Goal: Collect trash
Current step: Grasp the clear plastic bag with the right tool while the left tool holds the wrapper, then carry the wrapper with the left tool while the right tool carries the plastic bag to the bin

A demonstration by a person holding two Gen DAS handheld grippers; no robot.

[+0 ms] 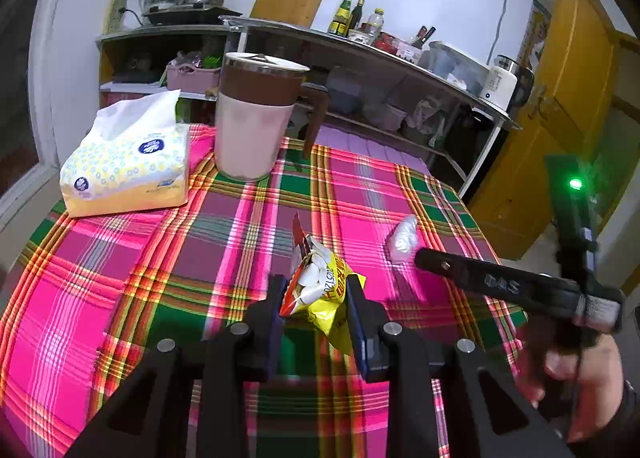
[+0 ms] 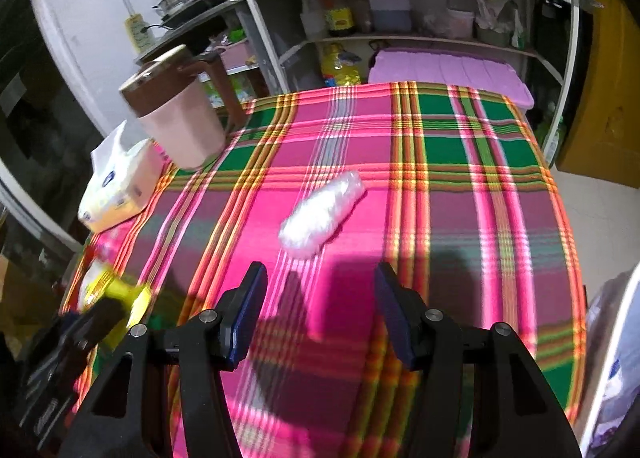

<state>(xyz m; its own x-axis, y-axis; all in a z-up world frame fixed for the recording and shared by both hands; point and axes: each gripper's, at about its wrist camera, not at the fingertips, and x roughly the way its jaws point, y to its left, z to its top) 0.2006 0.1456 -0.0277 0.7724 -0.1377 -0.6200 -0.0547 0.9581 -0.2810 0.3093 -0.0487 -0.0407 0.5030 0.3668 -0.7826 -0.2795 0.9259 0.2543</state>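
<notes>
L gripper (image 1: 316, 298) clamps the wrapper (image 1: 320, 290), lower centre of its view. R gripper (image 2: 320, 298) gapes wide, empty; plastic wad (image 2: 322, 213) lies mid-frame on cloth (image 2: 440, 217). Next, I'd judge: R drops over wad, closes.

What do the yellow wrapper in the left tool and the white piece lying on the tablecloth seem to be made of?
The yellow wrapper, clamped in the left tool, looks like glossy printed plastic film: it is creased, shiny and lettered. The white piece looks like thin, crinkled translucent plastic, though blur leaves tissue possible. The tablecloth looks like woven plaid fabric.
</notes>
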